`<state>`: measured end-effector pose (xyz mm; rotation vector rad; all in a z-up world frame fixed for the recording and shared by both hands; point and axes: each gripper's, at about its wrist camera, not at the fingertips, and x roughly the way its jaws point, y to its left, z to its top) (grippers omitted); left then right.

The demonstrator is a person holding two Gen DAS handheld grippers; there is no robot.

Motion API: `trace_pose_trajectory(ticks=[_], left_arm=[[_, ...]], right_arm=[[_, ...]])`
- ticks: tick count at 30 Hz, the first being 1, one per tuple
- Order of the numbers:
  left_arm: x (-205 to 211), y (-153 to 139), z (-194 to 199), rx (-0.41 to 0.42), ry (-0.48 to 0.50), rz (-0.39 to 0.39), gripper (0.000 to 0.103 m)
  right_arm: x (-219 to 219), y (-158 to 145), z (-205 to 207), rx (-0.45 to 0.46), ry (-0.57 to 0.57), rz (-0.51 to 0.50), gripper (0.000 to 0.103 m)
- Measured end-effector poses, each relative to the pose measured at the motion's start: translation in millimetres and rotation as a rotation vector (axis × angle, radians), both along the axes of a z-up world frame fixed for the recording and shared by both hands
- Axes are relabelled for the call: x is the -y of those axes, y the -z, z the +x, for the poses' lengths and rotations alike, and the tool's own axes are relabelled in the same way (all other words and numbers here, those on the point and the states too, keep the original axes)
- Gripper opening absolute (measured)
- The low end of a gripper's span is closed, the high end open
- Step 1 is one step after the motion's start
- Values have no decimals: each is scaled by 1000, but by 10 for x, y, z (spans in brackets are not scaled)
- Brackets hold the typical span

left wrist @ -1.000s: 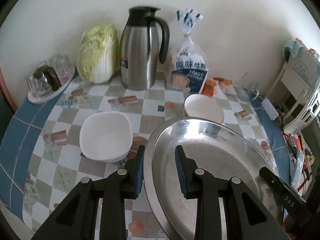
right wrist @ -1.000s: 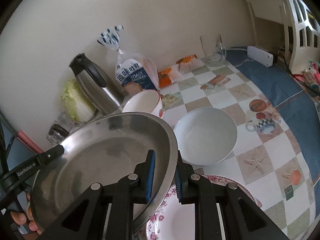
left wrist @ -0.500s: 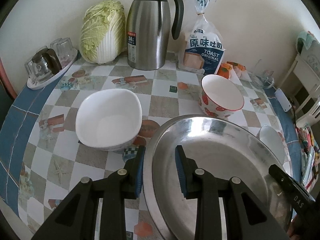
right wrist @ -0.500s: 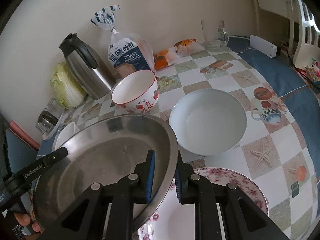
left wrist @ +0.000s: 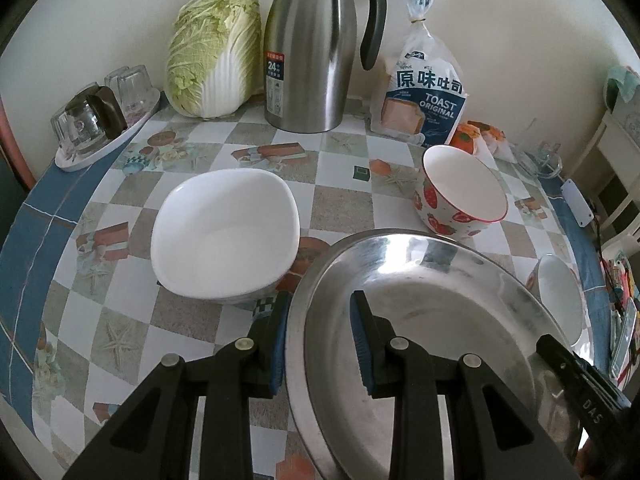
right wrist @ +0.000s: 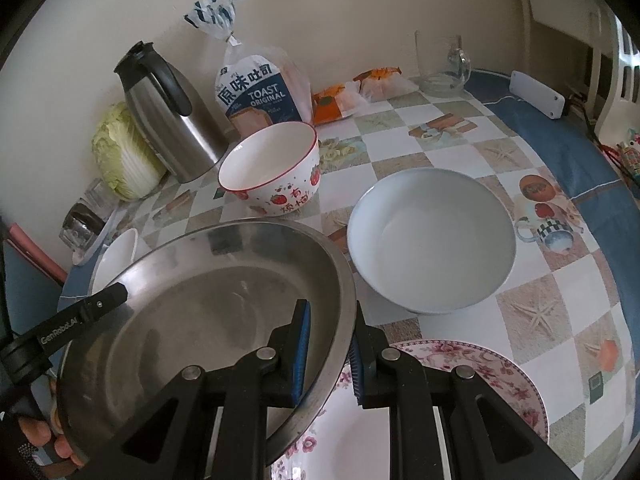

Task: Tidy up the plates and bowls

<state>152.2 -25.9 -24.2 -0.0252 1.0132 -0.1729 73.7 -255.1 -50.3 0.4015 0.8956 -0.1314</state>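
Note:
Both grippers hold one large steel plate (left wrist: pixel 432 300) by opposite rims, tilted, above the table; it also shows in the right wrist view (right wrist: pixel 216 292). My left gripper (left wrist: pixel 320 344) is shut on its left rim. My right gripper (right wrist: pixel 326 354) is shut on its right rim. A floral plate (right wrist: pixel 480 372) lies under the right gripper. A square white bowl (left wrist: pixel 224 236) sits left of the steel plate. A strawberry bowl (left wrist: pixel 460 196) stands behind it, also seen in the right wrist view (right wrist: pixel 276 172). A round white bowl (right wrist: pixel 432 240) sits to the right.
Along the wall stand a cabbage (left wrist: pixel 212 52), a steel thermos jug (left wrist: pixel 316 48), a toast bag (left wrist: pixel 424 96), orange snack packets (right wrist: pixel 336 100) and a glass mug (right wrist: pixel 440 64). A tray of upturned glasses (left wrist: pixel 100 120) sits at the far left. A white power strip (right wrist: pixel 536 94) lies far right.
Both grippers and the steel plate have come down and moved forward over the table. The bowls and the wall items look larger and closer. The grips are unchanged.

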Motion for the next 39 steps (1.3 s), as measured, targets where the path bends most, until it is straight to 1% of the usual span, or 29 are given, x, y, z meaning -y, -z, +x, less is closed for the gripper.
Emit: trace_pose_trajectory(ticks=[11, 27, 39], left_arm=[[20, 66, 49, -2, 3, 16, 30], [64, 182, 90, -26, 12, 53, 30], [80, 286, 104, -61, 18, 88, 30]], right_arm=[[-20, 13, 49, -3, 2, -13, 19], [-22, 94, 113, -22, 2, -13, 21], [-39, 166, 134, -47, -2, -19, 21]])
